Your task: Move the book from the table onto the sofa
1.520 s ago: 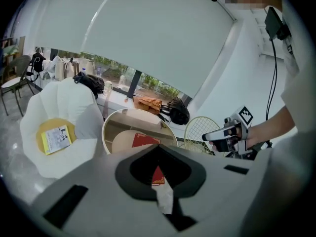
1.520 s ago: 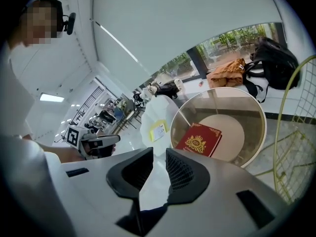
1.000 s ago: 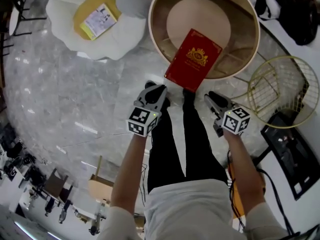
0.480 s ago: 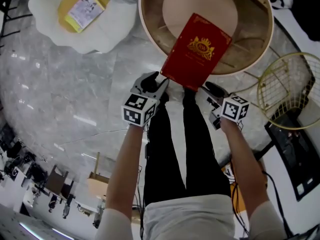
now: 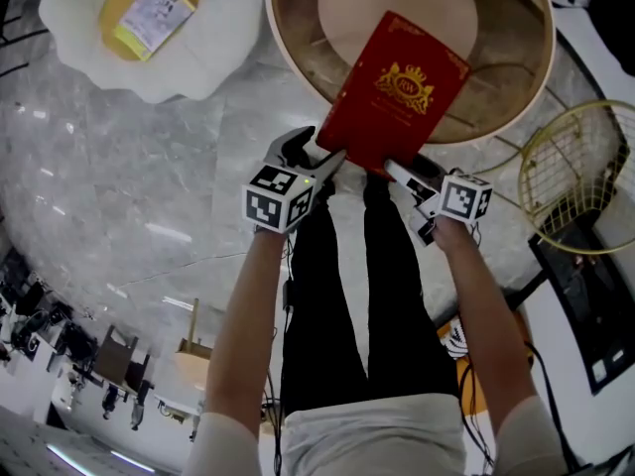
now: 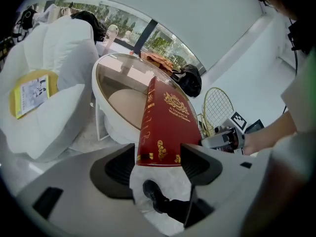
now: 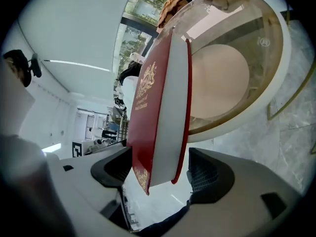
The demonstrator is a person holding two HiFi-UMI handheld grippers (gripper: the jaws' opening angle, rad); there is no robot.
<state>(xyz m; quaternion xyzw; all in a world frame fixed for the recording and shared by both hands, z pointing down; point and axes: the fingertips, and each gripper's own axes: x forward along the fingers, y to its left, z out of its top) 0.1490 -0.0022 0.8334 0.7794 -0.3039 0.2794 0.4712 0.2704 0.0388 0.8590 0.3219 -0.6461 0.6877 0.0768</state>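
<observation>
Left tool [image 5: 322,155], right tool [image 5: 402,172]: 2 opening around 1 book [image 5: 402,92].

The red book [image 5: 397,92] lies on the round glass table [image 5: 506,38], its near end overhanging the rim.

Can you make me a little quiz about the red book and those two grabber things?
1. True or false: a booklet lies on the yellow cushion of the white sofa.
2. Where is the red book? A on the sofa; B on the round table, poking over its edge; C on the floor.
3. What stands between the jaws of the left gripper and the right gripper?
Key: 1 true. 2 B. 3 The red book's near edge; both grippers' jaws are opening around it.
</observation>
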